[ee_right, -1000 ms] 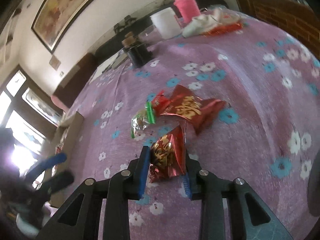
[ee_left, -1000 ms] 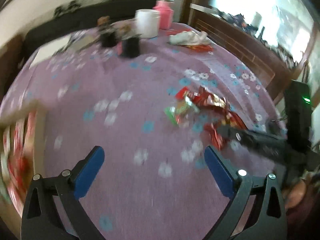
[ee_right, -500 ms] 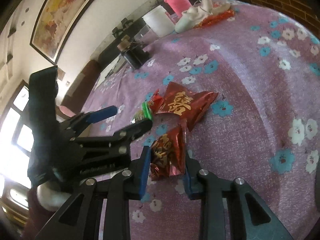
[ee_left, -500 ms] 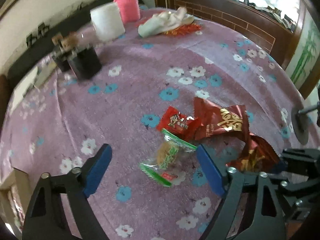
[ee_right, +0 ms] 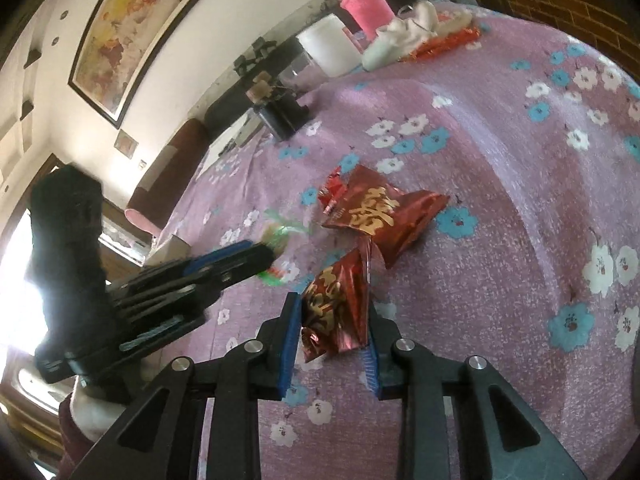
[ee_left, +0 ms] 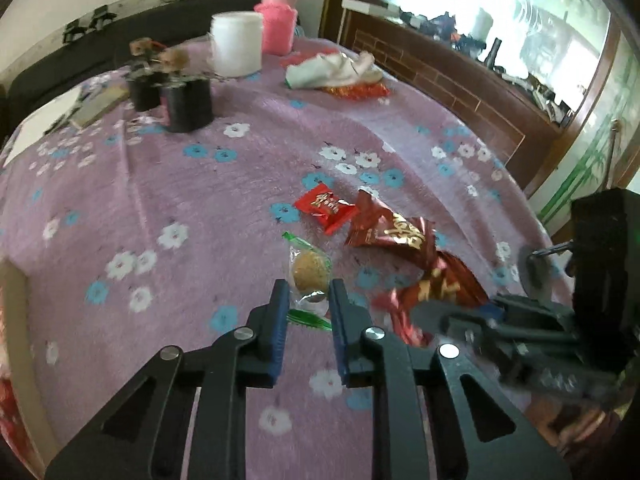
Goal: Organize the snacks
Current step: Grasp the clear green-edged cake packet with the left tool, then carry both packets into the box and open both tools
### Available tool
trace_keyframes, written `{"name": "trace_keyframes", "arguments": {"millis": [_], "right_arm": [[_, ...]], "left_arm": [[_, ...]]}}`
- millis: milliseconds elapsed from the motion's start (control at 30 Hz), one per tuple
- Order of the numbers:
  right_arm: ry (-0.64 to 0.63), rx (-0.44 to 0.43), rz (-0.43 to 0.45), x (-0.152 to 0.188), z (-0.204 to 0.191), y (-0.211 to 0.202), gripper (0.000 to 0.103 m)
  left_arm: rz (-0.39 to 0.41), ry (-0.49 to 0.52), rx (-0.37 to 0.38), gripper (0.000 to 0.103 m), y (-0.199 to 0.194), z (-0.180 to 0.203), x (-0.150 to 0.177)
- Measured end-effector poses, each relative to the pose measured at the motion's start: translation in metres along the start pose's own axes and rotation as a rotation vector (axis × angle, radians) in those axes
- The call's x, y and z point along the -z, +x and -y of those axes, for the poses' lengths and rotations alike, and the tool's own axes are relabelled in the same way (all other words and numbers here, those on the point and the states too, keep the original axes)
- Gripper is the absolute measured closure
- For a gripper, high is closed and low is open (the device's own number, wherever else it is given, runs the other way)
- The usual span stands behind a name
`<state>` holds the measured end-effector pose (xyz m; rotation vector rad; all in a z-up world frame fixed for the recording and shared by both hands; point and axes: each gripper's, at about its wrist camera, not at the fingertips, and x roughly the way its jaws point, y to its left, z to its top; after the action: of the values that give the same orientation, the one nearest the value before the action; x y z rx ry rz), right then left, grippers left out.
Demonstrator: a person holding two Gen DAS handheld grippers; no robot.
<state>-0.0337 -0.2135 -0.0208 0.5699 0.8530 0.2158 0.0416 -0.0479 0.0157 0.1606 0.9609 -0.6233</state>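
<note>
My table point(ee_left: 200, 208) wears a purple cloth scattered with white and blue flowers. My left gripper point(ee_left: 307, 300) is black with blue pads, and so is my right gripper point(ee_right: 332, 320). Between the left pads sits a clear packet point(ee_left: 308, 276) with green ends and a tan round cake inside. At one o'clock from it lie a bright red wrapper point(ee_left: 326, 208) and a dark red foil bag point(ee_left: 392, 234) with gold lettering. The right pads flank a red-and-gold foil packet point(ee_right: 338, 304). Far off stand a white jar point(ee_left: 236, 48) and a pink bottle point(ee_left: 278, 26).

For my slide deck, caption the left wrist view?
Left gripper, jaws just closing, around a clear cookie packet on the floral tablecloth.
</note>
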Motion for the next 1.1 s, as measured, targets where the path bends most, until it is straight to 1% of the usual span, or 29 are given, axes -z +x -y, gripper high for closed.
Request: {"name": "trace_keyframes", "arguments": {"millis": [100, 200, 233, 267, 300, 367, 400, 467, 533, 567, 700, 733, 767, 800, 833, 1000, 1100], "right_arm": [[-0.025, 0.024, 0.028, 0.002, -0.005, -0.003, 0.074], [-0.033, 0.040, 0.020, 0.002, -0.006, 0.000, 0.074], [-0.034, 0.047, 0.014, 0.003, -0.006, 0.002, 0.074], [-0.032, 0.049, 0.008, 0.002, -0.006, 0.003, 0.074], [-0.029, 0.050, 0.006, 0.002, -0.005, 0.004, 0.074], [-0.017, 0.053, 0.006, 0.002, -0.002, 0.004, 0.074], [-0.008, 0.047, 0.004, 0.002, 0.000, 0.004, 0.074], [0.010, 0.032, -0.001, 0.001, 0.004, 0.004, 0.073], [0.016, 0.023, -0.005, 0.001, 0.005, 0.004, 0.072], [0.016, 0.022, -0.005, 0.001, 0.005, 0.004, 0.071], [0.015, 0.019, -0.007, 0.000, 0.004, 0.005, 0.071], [0.016, 0.017, -0.008, 0.000, 0.004, 0.005, 0.071], [0.016, 0.016, -0.008, 0.000, 0.004, 0.005, 0.071], [0.016, 0.016, -0.008, -0.001, 0.004, 0.005, 0.071], [0.013, 0.018, -0.007, 0.000, 0.004, 0.005, 0.071], [-0.011, 0.018, -0.007, 0.000, -0.002, 0.007, 0.074], [-0.041, 0.018, 0.008, 0.002, -0.007, 0.004, 0.074]], "left_arm": [[0.015, -0.017, -0.031, 0.086, -0.012, -0.007, 0.007], [0.015, -0.021, -0.062, 0.085, -0.014, -0.014, 0.013], [0.009, -0.028, -0.064, 0.083, -0.013, -0.016, 0.014], [0.004, -0.032, -0.066, 0.075, -0.013, -0.019, 0.017], [-0.001, -0.034, -0.078, 0.070, -0.012, -0.021, 0.018], [0.008, -0.027, -0.106, 0.049, -0.012, -0.024, 0.021], [0.016, -0.023, -0.120, 0.045, -0.012, -0.024, 0.022], [0.026, -0.018, -0.146, 0.034, -0.012, -0.025, 0.023], [0.024, -0.009, -0.163, 0.024, -0.007, -0.023, 0.023], [0.017, -0.002, -0.168, 0.024, -0.004, -0.021, 0.024], [-0.018, 0.041, -0.227, 0.024, 0.014, -0.009, 0.029], [-0.025, 0.043, -0.219, 0.028, 0.018, -0.006, 0.032], [-0.015, 0.031, -0.186, 0.044, 0.018, -0.005, 0.034], [-0.012, 0.017, -0.168, 0.052, 0.016, -0.005, 0.035], [-0.009, 0.007, -0.173, 0.076, 0.013, -0.004, 0.035], [0.017, -0.077, -0.101, 0.076, -0.008, -0.014, 0.043], [0.064, -0.160, -0.047, 0.076, -0.036, -0.030, 0.053]]}}
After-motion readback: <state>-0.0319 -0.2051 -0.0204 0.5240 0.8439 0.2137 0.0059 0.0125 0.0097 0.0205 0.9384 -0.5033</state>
